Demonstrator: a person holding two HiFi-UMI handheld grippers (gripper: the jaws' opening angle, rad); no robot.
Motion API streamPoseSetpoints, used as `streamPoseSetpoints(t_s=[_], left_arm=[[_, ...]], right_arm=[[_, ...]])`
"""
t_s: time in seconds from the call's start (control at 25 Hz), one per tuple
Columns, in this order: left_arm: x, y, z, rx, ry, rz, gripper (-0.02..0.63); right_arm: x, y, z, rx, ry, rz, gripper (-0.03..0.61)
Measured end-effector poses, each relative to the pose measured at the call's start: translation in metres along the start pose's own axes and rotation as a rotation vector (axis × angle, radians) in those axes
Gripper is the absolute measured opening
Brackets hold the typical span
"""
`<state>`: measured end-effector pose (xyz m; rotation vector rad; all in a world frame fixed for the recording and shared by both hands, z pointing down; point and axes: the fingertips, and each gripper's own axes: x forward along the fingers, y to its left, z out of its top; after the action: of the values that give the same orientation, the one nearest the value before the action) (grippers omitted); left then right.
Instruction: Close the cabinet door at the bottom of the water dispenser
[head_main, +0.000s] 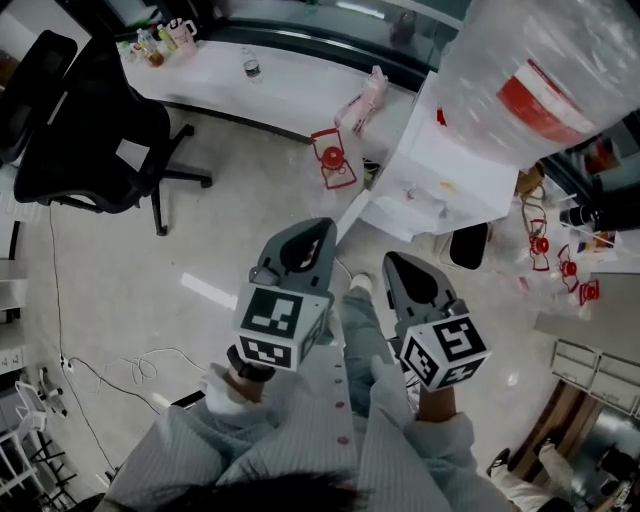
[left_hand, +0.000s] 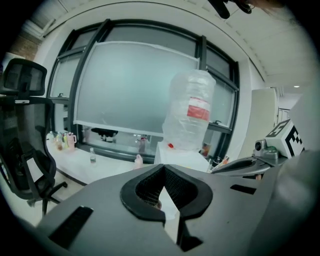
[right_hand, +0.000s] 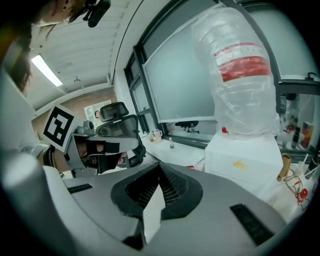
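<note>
Currently — white box-shaped water dispenser (head_main: 440, 185), clear plastic bottle (head_main: 540, 70) on top. Its white bottom cabinet door (head_main: 354, 216) appears swung open and untouched. Grey left gripper (head_main: 318, 228) and grey right gripper (head_main: 392, 260) have jaws together and empty, near the door — the whole closing push is left to do.

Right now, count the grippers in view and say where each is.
2. The left gripper sits centre-left in the head view; the right gripper is beside it on the right. Both are shut, empty, pointing toward the water dispenser. None looks hidden.
</note>
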<state>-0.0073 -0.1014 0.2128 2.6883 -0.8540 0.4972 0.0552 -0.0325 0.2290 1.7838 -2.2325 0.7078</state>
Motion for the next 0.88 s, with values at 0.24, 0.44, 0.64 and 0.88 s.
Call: streamPoseSetpoints(t_s=[0.24,0.44,0.64,0.88], left_arm=[[0.045,0.004,0.018,-0.048,-0.023,0.092,0.011],[0.064,0.005,0.021,-0.079,-0.030,0.172,0.011],[0.064,0.011,0.015,-0.101,-0.027,0.250,0.011],[0.061,0.024,-0.013,-0.132,0.023,0.289,0.009]], right_arm=[[0.031,-0.038,0.021,-0.063,0.048,0.117,0.014],[0.047,-0.057,0.032,-0.113,0.067,0.212,0.014],[0.060,-0.060,0.035,-0.155,0.097,0.293,0.014],[0.081,-0.051,0.018,-0.158,0.145,0.343,0.014]])
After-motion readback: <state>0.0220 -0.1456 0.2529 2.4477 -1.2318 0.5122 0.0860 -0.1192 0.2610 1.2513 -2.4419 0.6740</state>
